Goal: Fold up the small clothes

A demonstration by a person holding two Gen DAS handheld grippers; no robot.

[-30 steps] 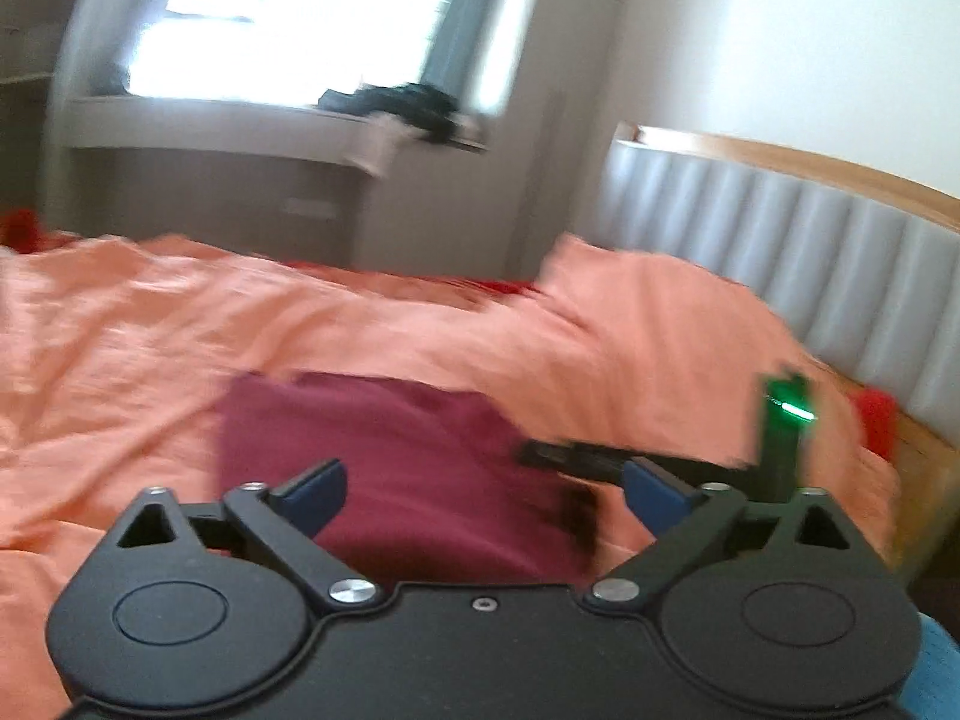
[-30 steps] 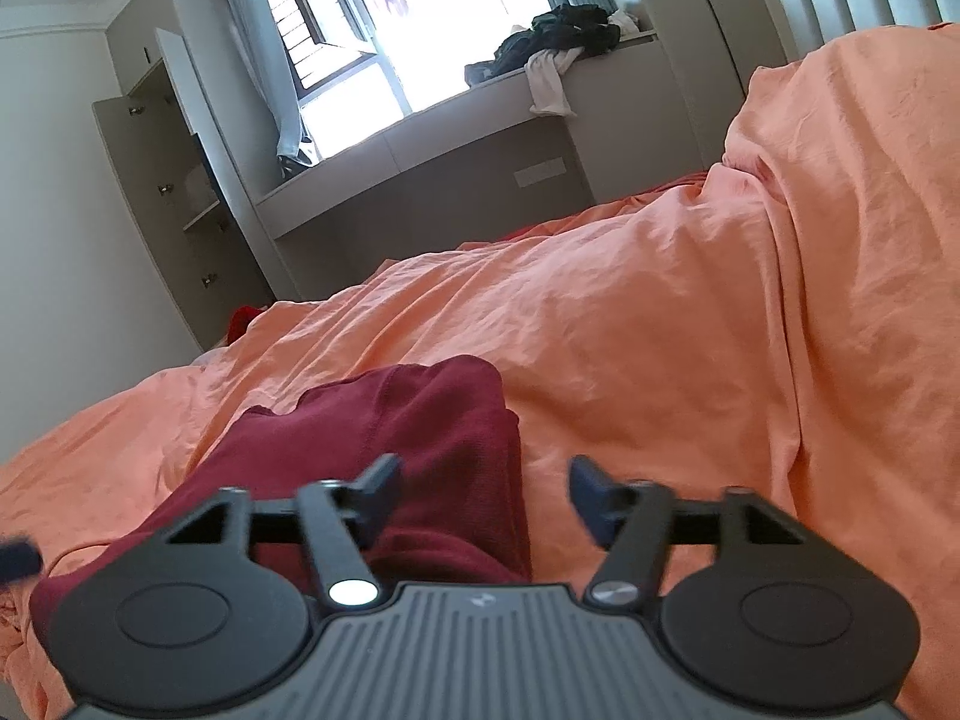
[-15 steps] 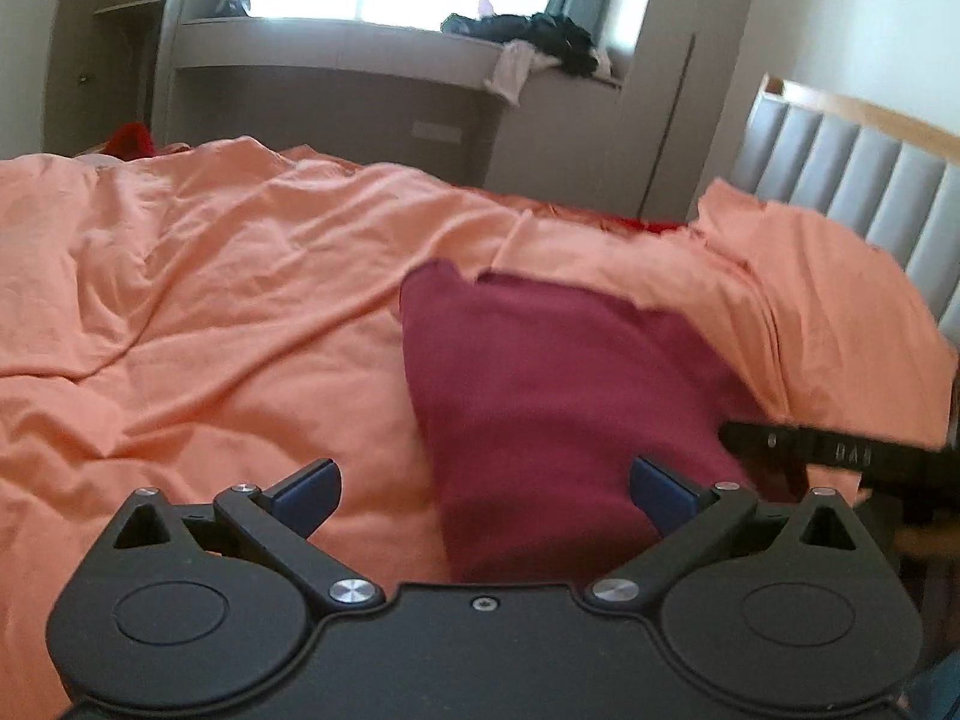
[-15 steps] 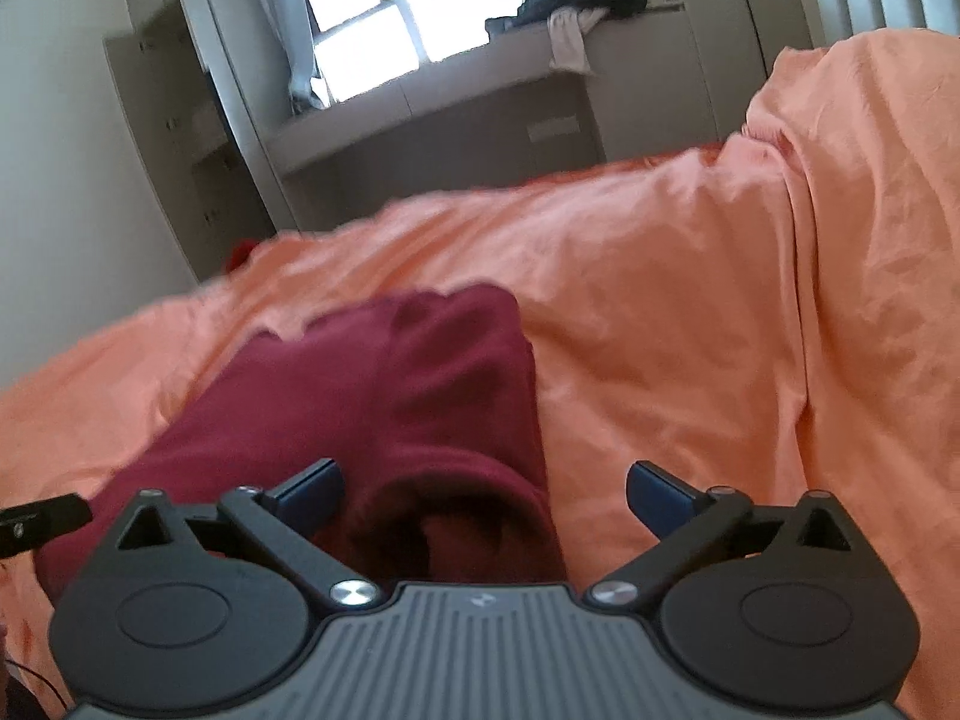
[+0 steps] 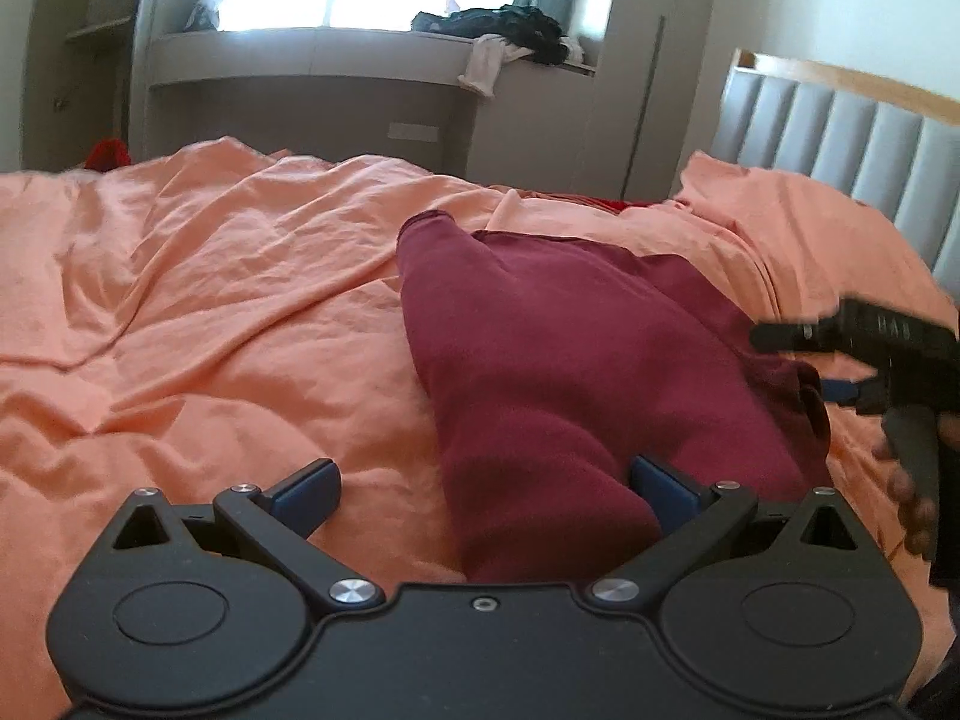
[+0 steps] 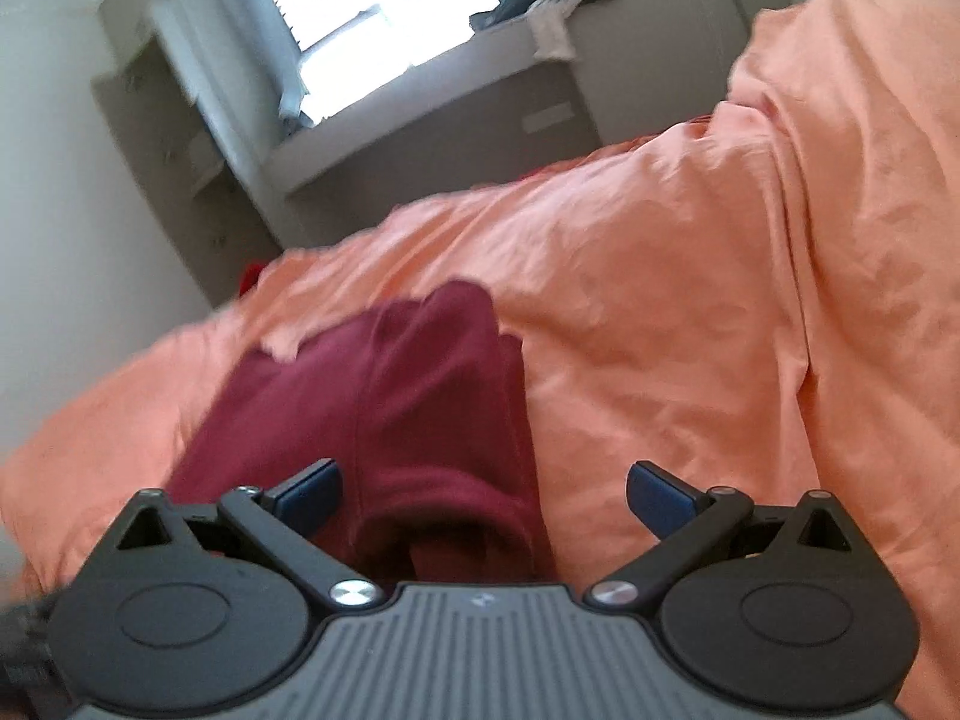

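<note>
A dark red garment (image 5: 558,360) lies on the orange bedspread (image 5: 210,300), stretched away from me. My left gripper (image 5: 483,489) stands open low over its near left corner; the cloth runs between the blue pads without being pressed. In the right wrist view the same garment (image 6: 414,396) shows a thick rolled hem close below my right gripper (image 6: 483,489), which is wide open and holds nothing. The right gripper (image 5: 840,360) also appears at the right edge of the left wrist view, beside the garment's right end, with a hand under it.
A grey padded headboard (image 5: 840,138) rises at the right. A window ledge (image 5: 360,54) with a heap of dark and white clothes (image 5: 510,42) runs along the far wall. A red item (image 5: 108,153) lies past the bed's far left edge.
The left gripper has sunk toward the near corner of the garment and its view has swung left. The right gripper's jaws have spread wider and the hem lies loose below them.
</note>
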